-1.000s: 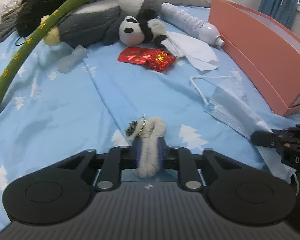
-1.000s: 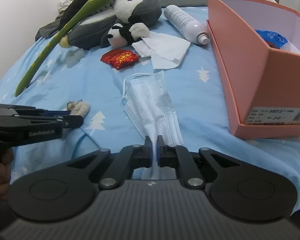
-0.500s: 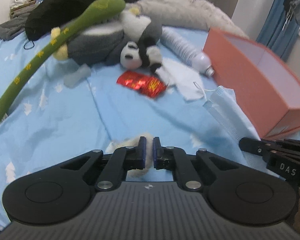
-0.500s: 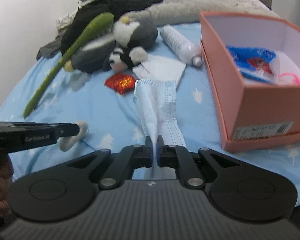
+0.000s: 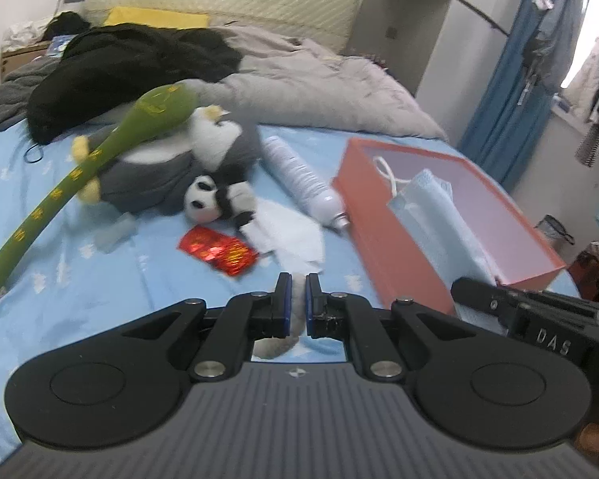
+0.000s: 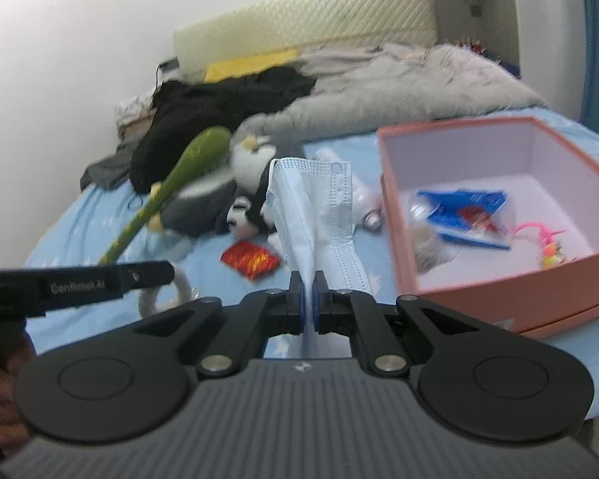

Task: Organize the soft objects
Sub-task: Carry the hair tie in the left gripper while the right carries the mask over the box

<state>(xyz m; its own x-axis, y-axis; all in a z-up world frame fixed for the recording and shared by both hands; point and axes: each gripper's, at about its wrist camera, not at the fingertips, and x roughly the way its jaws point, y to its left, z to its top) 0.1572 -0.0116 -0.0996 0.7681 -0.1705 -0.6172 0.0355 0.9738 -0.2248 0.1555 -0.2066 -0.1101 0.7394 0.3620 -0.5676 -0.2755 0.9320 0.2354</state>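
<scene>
Bedroom, domestic: we note a bed (image 5: 80,279) in blue printed sheet, padded headboard (image 5: 227,4), rumpled grey duvet (image 5: 319,92), blue curtain (image 5: 511,92), plush toys.

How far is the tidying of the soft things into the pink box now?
Done: the pink cardboard box holds a blue packet. In hand: the right gripper grips a pale blue face mask; the left gripper grips a cream fluffy ring. Left: the panda plush and green plush snake on the bed.

The right gripper (image 5: 547,319) is showing the white letters "DAS" on its black side. The left gripper (image 6: 100,279) is carrying the white lettering "GenRobot.AI" along its black finger.
</scene>
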